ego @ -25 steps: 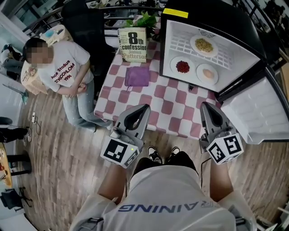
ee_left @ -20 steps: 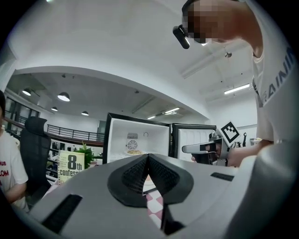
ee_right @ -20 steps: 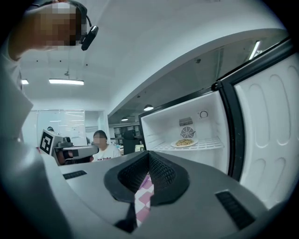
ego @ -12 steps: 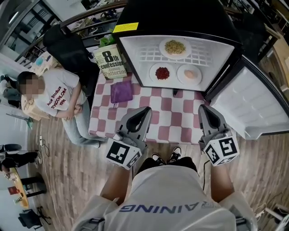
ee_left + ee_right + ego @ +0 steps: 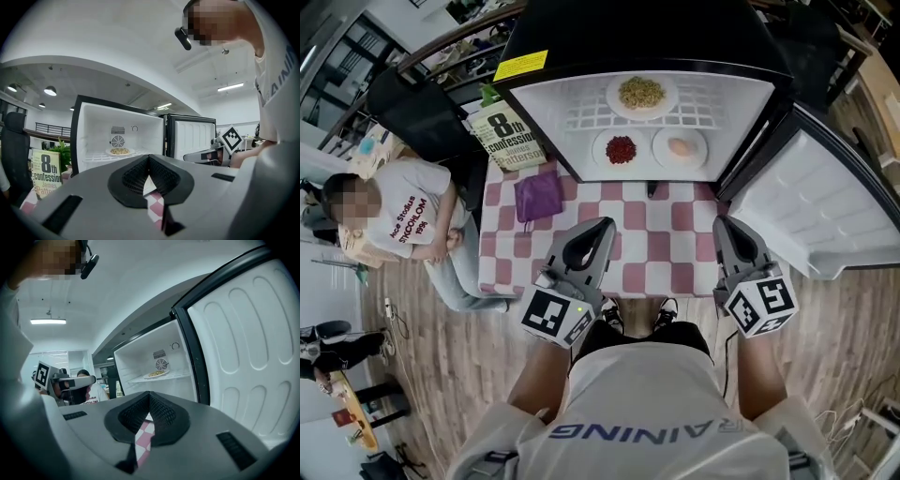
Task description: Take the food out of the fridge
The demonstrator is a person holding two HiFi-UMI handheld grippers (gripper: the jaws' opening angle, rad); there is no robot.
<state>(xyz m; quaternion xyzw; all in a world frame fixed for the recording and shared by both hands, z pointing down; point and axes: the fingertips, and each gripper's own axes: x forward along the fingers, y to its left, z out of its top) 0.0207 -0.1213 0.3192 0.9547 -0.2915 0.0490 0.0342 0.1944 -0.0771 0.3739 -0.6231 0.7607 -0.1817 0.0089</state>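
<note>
The open fridge (image 5: 581,122) stands on the far side of the checkered table (image 5: 675,253). A plate of noodles (image 5: 642,94) sits on its wire shelf. Below it are a plate of red food (image 5: 621,149) and a plate of pale food (image 5: 680,147). My left gripper (image 5: 602,225) and right gripper (image 5: 727,223) hover over the table's near edge, both shut and empty, pointing at the fridge. The noodle plate (image 5: 120,151) shows in the left gripper view beyond the left gripper (image 5: 149,157). The same plate (image 5: 156,374) shows past the right gripper (image 5: 149,393).
The fridge door (image 5: 820,216) swings open to the right, close beside my right gripper. A book (image 5: 511,139) stands at the fridge's left, with a purple cloth (image 5: 536,196) on the table in front of it. A person (image 5: 403,225) sits left of the table.
Both grippers have come forward over the table's near edge towards the fridge, still shut. The fridge now sits more central in the head view.
</note>
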